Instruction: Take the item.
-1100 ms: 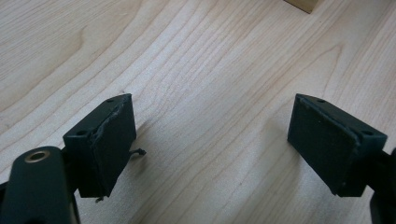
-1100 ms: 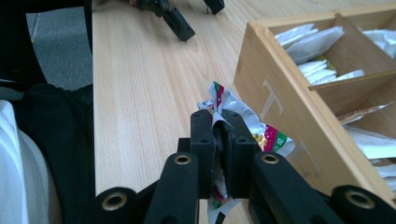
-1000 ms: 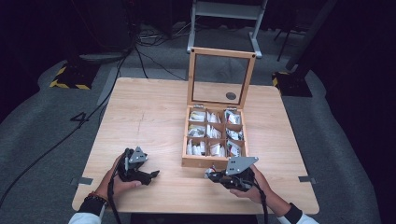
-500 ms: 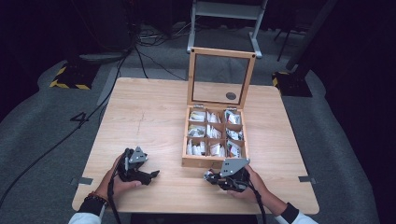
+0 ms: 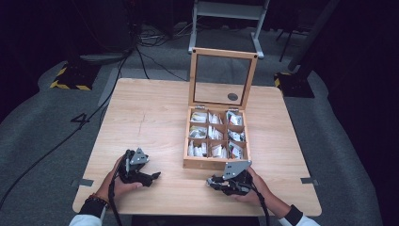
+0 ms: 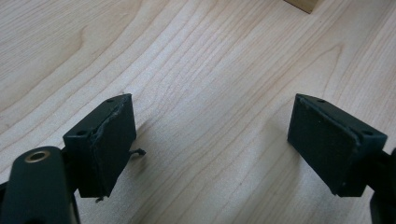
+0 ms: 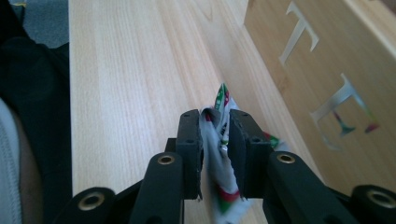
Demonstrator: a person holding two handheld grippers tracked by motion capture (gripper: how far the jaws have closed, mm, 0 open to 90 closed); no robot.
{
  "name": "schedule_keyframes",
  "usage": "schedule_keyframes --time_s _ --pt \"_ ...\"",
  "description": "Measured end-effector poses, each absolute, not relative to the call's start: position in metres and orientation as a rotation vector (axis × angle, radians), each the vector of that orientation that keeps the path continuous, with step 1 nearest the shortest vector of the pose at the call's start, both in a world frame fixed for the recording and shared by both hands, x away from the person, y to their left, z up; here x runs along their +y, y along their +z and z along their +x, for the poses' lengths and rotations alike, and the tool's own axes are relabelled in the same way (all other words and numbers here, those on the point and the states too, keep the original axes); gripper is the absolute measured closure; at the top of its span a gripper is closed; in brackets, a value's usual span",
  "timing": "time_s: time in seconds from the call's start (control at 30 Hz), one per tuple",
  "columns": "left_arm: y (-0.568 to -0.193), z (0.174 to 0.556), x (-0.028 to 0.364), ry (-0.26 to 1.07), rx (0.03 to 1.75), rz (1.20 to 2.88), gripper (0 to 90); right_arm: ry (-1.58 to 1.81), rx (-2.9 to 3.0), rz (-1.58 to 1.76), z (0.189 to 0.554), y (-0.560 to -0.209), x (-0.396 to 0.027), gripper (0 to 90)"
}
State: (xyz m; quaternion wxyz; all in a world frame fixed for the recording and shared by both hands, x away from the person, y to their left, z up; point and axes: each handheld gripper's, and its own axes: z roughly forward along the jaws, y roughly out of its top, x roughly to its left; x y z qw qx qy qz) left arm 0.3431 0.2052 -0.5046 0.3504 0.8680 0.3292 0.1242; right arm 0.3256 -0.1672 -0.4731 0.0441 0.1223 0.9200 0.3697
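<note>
Your right gripper (image 7: 215,140) is loosening on a light, floppy, probably crinkly tea sachet (image 7: 219,154), its jaws just opening; regrip mid-body. Your left gripper (image 6: 212,140) is gaping empty.

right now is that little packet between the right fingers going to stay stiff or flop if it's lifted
Probably floppy: the packet looks thin and creased between the right gripper fingers. Likely light too. Its glossy wrap may slide out, since the fingers have just been opening.

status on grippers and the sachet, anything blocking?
Left gripper open, nothing between its jaws, on the table. Right gripper jaws just easing apart, sachet between them, beside the wooden tea box. Nothing in the way.
</note>
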Motion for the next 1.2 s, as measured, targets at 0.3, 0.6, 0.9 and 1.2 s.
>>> schedule_keyframes --time_s 0.3,0.6,0.9,1.2 --pt "-0.505 0.343 0.205 0.322 0.852 2.248 15.7 1.103 2.818 0.433 0.324 -0.471 -0.179 55.8" --pt "-0.505 0.343 0.205 0.322 0.854 2.248 15.7 1.096 2.829 0.463 0.319 -0.472 -0.187 38.8" --pt "-0.505 0.343 0.205 0.323 0.858 2.246 15.7 1.135 2.761 0.526 0.316 -0.465 -0.206 31.7" --pt "-0.504 0.342 0.205 0.329 0.871 2.249 15.4 1.128 2.711 0.571 0.316 -0.459 -0.233 31.9"
